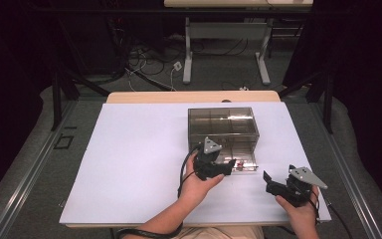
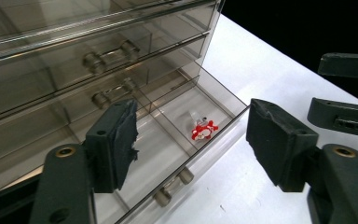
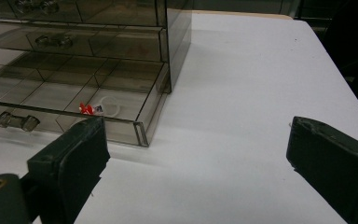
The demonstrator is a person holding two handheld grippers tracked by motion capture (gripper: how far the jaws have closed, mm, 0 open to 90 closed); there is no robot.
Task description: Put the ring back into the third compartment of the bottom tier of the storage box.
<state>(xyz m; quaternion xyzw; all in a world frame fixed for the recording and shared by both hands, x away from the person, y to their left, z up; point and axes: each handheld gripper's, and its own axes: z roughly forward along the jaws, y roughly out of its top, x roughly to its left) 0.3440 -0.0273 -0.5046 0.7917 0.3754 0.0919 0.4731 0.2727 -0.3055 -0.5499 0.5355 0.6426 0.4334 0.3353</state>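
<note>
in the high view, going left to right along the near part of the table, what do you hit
Bare white table top → left gripper, jaws open over the pulled-out bottom drawer of the smoky clear drawer box → right gripper, jaws open above the table.

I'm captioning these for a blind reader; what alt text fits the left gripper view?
A small red toy lies in the pulled-out bottom drawer of a smoky clear drawer box. The left gripper hangs open above it, holding nothing, on a white table.
</note>
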